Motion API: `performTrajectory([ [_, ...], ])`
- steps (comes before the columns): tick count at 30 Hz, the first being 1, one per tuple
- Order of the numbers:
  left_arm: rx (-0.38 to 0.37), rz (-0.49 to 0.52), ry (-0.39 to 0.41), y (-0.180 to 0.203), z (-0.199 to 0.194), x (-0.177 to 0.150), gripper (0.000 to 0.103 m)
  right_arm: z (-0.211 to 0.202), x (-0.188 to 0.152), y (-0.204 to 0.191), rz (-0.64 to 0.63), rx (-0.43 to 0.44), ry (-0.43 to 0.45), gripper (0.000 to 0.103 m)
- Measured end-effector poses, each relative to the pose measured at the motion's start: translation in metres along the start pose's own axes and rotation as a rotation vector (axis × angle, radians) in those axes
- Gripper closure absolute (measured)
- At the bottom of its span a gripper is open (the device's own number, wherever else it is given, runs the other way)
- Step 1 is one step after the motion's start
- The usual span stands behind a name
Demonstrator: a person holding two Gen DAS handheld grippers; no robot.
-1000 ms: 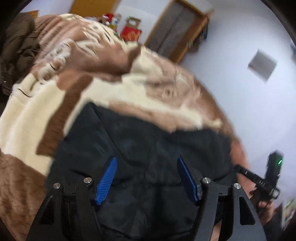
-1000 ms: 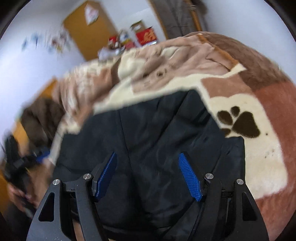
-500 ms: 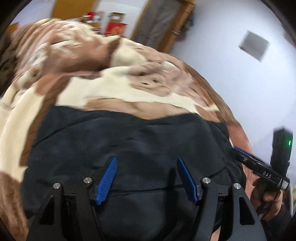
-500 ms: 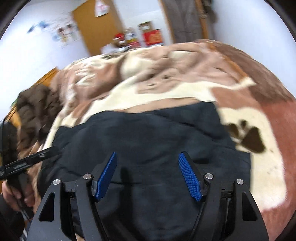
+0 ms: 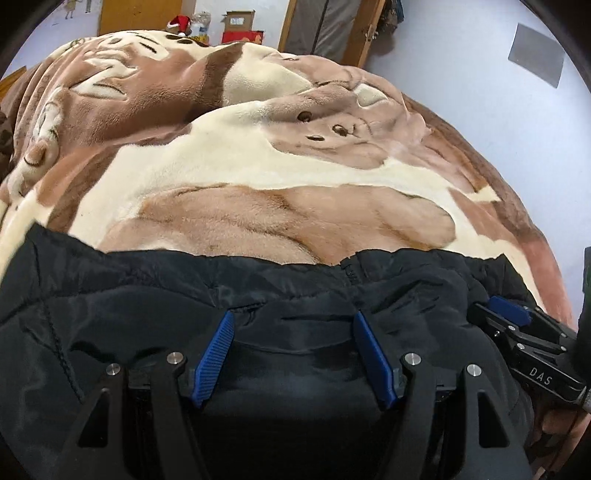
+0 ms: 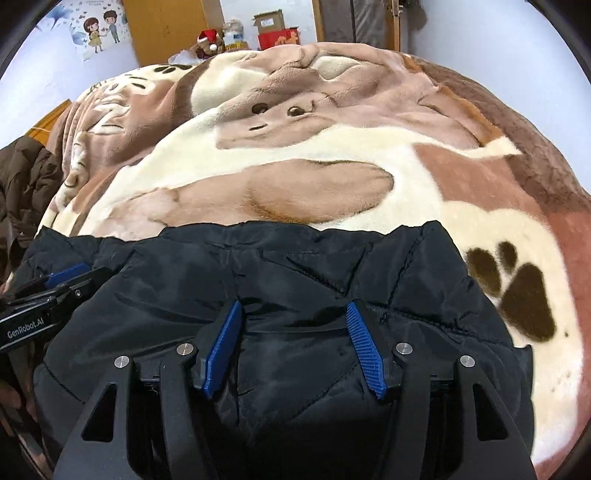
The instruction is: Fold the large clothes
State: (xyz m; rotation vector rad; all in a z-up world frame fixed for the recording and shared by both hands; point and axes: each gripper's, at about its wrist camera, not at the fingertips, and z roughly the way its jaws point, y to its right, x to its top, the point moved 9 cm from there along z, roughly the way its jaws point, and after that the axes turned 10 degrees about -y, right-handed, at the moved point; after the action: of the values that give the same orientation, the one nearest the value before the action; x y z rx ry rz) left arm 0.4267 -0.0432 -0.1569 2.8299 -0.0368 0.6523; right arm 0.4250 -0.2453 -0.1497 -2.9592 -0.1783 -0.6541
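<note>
A black padded jacket lies across the near part of a bed, its far edge running straight across a brown and cream plush blanket. My left gripper is low over the jacket's left part, jaws open, and dark fabric bulges between the blue pads. My right gripper is low over the right part. Its jaws are closing with a jacket seam between them, the pads still apart. Each gripper shows in the other's view, the right gripper and the left gripper, both at the jacket's edge.
A dark brown coat is heaped at the bed's left side. Cardboard boxes and a Santa-hat toy stand behind the bed by a wooden door. A pale wall runs along the right.
Both grippers have sunk close onto the jacket, which now fills the lower part of both views. The right jaws have narrowed. The left jaws keep their width.
</note>
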Motion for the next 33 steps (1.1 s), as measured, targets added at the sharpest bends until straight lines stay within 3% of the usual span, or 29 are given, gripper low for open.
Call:
performTrajectory([
  [4,0.032,0.008,-0.025,0.001,0.006,0.002,0.033,0.005,0.002,0.0,-0.007,-0.014,-0.007,0.044],
  [7,0.007,0.018,-0.044,0.001,-0.018,0.004,0.036,-0.011,0.004,0.003,0.004,0.024,0.0,0.044],
  [10,0.018,0.017,0.063,-0.025,-0.065,0.01,0.036,-0.041,0.008,0.012,-0.003,0.004,0.074,0.045],
  [13,0.127,-0.009,0.112,-0.081,-0.085,0.01,0.036,-0.043,0.008,0.034,0.043,-0.046,0.082,0.045],
  [16,0.144,-0.107,0.064,-0.132,-0.07,-0.002,0.035,-0.024,-0.001,0.052,0.077,-0.106,0.053,0.049],
  [18,0.091,-0.163,0.038,-0.148,-0.051,-0.013,0.035,-0.018,-0.005,0.053,0.086,-0.11,0.067,0.049],
  [20,0.059,-0.191,0.054,-0.151,-0.039,-0.017,0.032,-0.016,-0.005,0.054,0.084,-0.129,0.078,0.049],
  [33,0.083,-0.195,0.101,-0.145,-0.015,-0.017,0.031,0.003,-0.006,0.064,0.129,-0.095,0.084,0.049],
])
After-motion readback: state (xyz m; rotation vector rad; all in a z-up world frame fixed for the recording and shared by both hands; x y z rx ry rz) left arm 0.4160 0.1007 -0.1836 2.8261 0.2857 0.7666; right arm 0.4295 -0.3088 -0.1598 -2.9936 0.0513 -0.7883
